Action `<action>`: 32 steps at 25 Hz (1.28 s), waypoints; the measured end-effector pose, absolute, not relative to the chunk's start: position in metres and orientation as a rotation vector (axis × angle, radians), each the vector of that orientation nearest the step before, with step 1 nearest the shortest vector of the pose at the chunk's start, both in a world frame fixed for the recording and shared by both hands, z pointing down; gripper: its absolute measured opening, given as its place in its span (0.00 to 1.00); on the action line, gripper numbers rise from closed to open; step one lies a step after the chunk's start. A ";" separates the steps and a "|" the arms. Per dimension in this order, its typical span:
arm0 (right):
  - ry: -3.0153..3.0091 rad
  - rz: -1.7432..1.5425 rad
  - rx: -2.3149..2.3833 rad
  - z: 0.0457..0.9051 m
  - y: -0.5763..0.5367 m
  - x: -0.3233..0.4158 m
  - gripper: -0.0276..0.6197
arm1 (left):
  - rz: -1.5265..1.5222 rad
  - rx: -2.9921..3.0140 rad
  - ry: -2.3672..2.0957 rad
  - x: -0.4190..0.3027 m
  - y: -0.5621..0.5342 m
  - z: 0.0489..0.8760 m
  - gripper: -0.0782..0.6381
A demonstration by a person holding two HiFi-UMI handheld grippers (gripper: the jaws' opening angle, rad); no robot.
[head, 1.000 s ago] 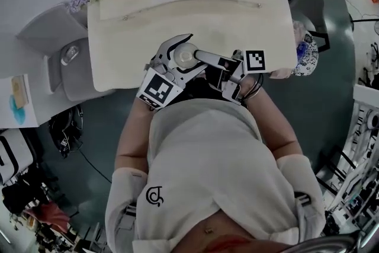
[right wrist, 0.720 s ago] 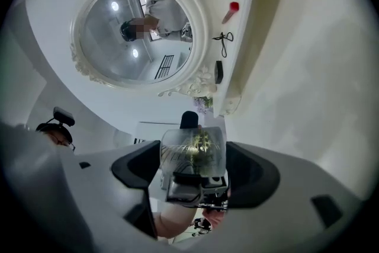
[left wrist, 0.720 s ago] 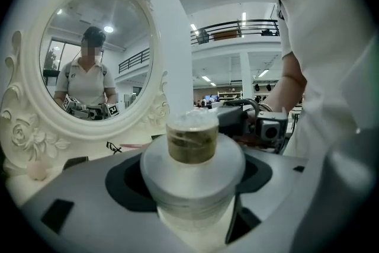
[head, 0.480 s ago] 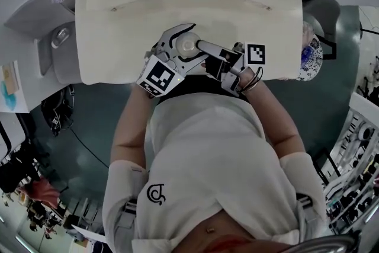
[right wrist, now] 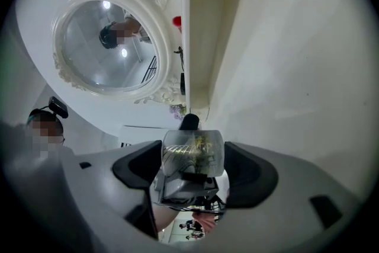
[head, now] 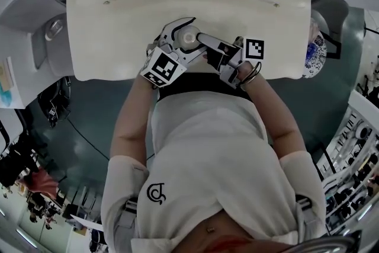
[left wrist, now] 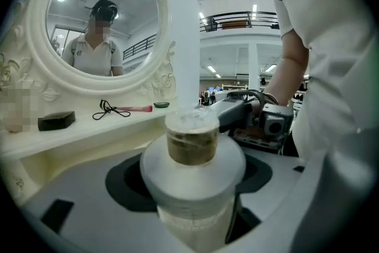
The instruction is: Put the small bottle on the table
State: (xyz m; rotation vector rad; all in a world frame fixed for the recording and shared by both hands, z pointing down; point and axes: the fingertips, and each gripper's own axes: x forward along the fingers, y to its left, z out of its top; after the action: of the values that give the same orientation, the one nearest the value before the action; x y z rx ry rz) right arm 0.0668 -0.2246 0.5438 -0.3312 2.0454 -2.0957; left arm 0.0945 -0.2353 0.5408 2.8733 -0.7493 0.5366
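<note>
- My left tongs (head: pixel 179 42): jaws closed on the white body of the small bottle (left wrist: pixel 192 186), which stands upright.
- My right tongs (head: pixel 202 40): jaws clamped on the bottle's clear cap (right wrist: pixel 193 154).
- Position: the bottle hangs between both tongs above the cream table (head: pixel 112 26), near its front edge; contact with the top cannot be told.
- Background: oval mirror (left wrist: pixel 98 21), well apart.

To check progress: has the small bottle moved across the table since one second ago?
Yes. The small bottle has moved slightly farther in from the front edge of the table, toward its back.
</note>
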 end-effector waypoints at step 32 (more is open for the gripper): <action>2.282 -2.118 -0.609 0.582 -0.235 0.068 0.34 | 0.727 2.800 -0.662 0.090 -0.240 0.600 0.60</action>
State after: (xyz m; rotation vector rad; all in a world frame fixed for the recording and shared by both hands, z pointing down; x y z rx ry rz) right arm 0.0682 -0.2353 0.5816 -0.6087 2.2824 -2.1182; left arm 0.0901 -0.2401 0.6003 2.8001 -0.6621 0.7270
